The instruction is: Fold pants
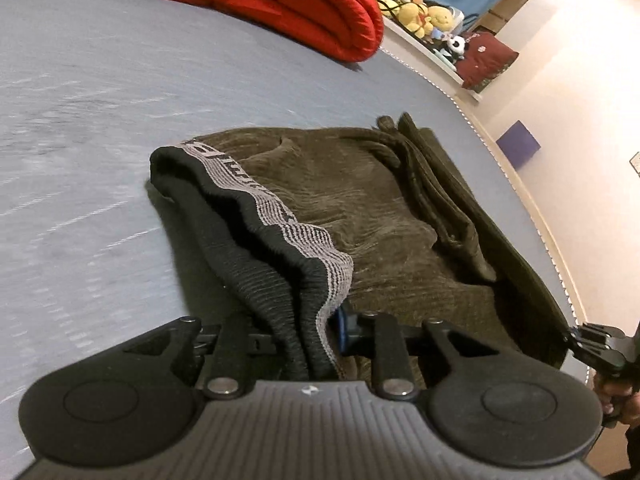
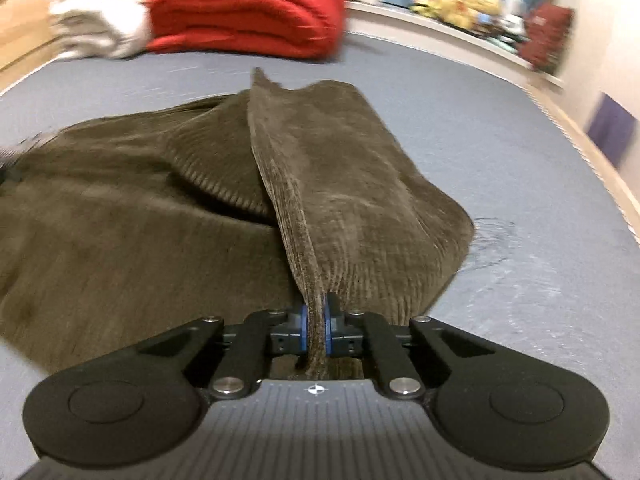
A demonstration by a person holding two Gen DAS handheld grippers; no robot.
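Corduroy pants, dark olive-brown, lie on the blue-grey bed, already doubled into a shorter bundle, near the bed's edge on the side of the wall. The left hand-held gripper is closed on the black elastic waistband with its grey printed stripe; the thick band fills the narrow gap between the jaws and rises away from the camera. The right hand-held gripper is pinched tightly on a thin ridge of corduroy at the other end, and its blue pads press the fabric from both sides.

So each hand holds one end, and the bundle stretches forward from both grippers, away from the person. Its long axis seems to run across, from the waistband end to the right hand's end. I judge that the next fold must carry both gripped edges forward together, over the cloth that lies beyond them. A folded red blanket rests far behind, well apart.
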